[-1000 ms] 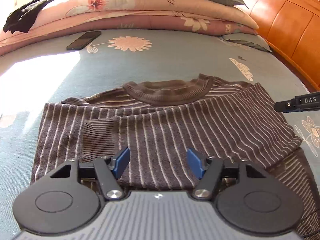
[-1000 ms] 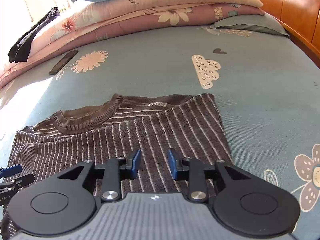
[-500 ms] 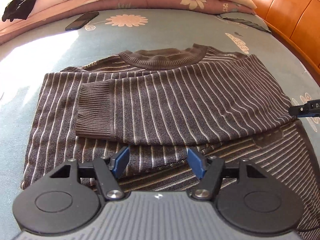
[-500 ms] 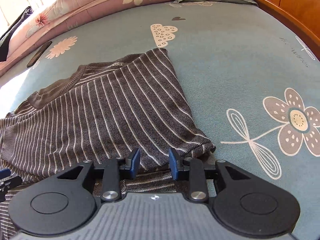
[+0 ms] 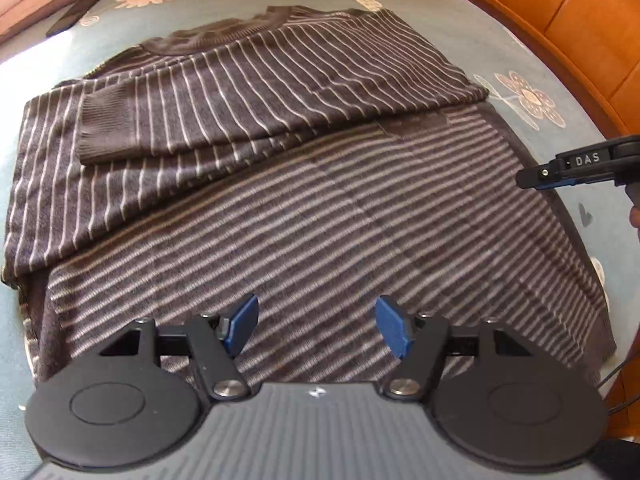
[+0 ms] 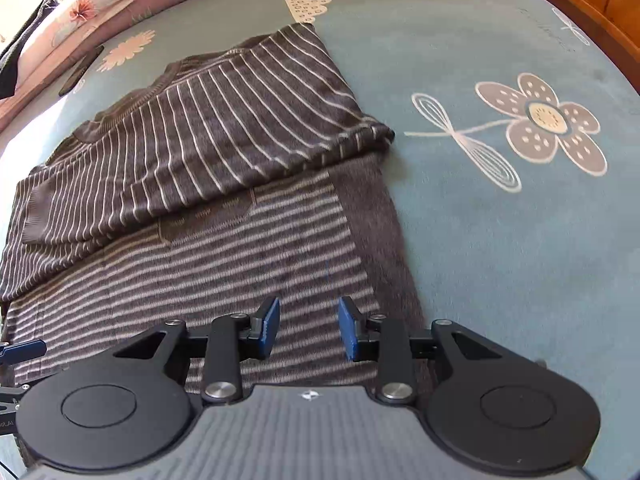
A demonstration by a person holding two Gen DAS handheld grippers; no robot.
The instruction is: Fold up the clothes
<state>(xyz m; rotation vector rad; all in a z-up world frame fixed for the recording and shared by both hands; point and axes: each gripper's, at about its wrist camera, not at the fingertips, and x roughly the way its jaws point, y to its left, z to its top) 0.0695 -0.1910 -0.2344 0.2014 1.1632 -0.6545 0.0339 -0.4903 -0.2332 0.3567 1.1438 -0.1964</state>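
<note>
Both grippers have drawn back from the collar toward the near edge of the bed [image 6: 500, 240], baring the sweater's [image 5: 320, 216] lower half. Left gripper [image 5: 316, 322] gapes wide, right gripper [image 6: 308, 326] narrower, both empty above the hem: likely the bottom-up fold comes next. Soft striped knit, ribbed cuff [image 5: 106, 126], sleeves laid across, mid-bed.
</note>
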